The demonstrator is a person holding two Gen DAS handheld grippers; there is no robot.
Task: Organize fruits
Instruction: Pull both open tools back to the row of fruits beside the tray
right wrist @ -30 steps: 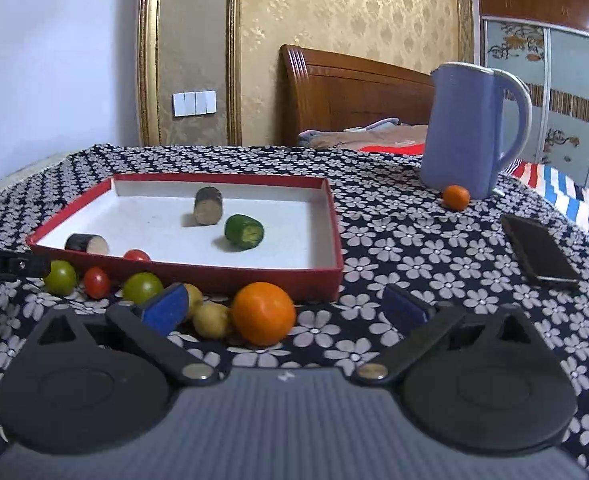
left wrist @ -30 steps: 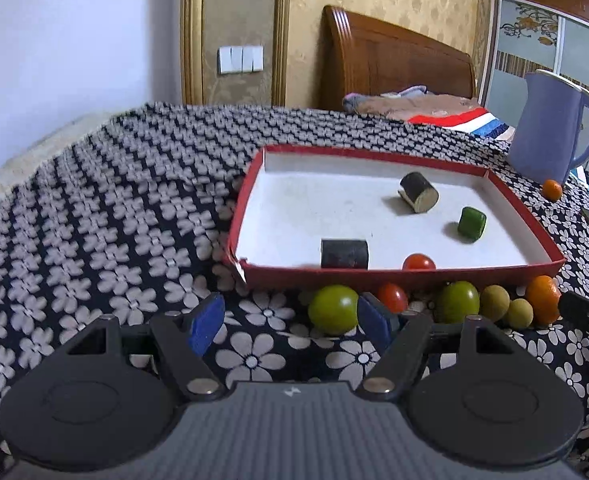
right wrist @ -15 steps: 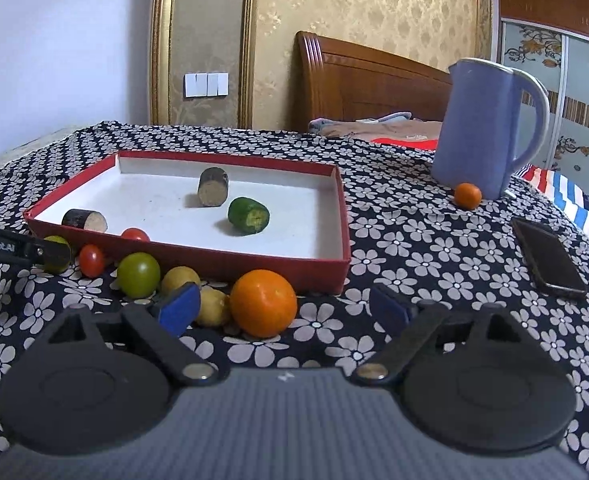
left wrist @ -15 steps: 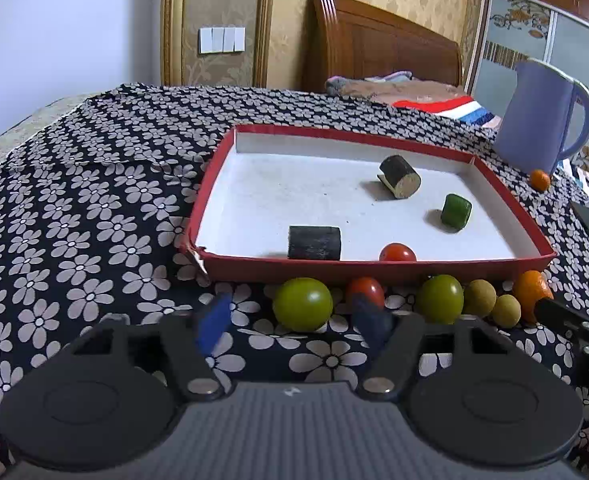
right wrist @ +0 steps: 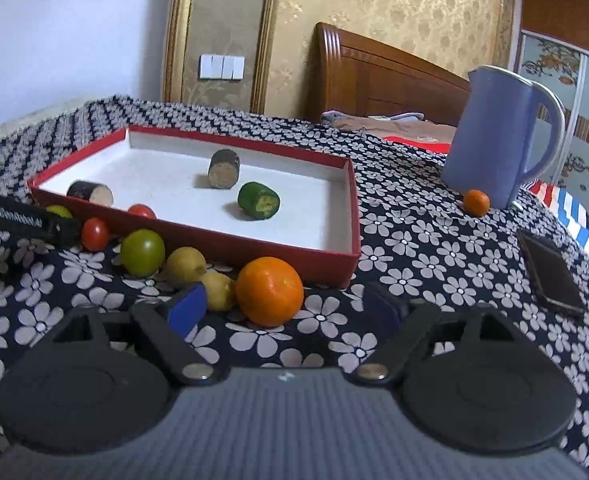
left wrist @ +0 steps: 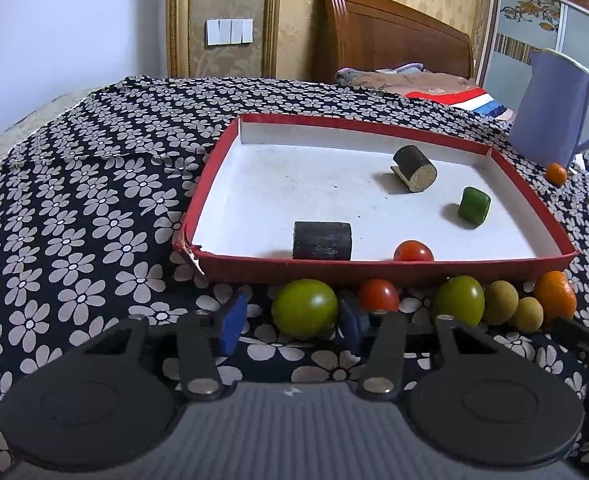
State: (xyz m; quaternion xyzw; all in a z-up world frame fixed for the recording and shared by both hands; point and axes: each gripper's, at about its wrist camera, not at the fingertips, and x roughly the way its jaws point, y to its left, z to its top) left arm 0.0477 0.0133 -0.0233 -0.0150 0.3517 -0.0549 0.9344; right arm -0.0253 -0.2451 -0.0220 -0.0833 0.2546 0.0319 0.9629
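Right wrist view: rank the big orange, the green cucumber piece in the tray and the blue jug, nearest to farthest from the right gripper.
1. big orange: on the cloth between the closing jaws of the right gripper.
2. green cucumber piece: inside the red tray.
3. blue jug: far right, beyond the tray.

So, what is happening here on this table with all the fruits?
A person holds a tool in each hand and is sorting fruit into the red tray. The left tool is closing around a green tomato in front of the tray, not yet pressing it. The right tool is closing around the large orange, also not gripping yet. One red tomato and three cut pieces already lie in the tray; the other fruits wait along its front wall.
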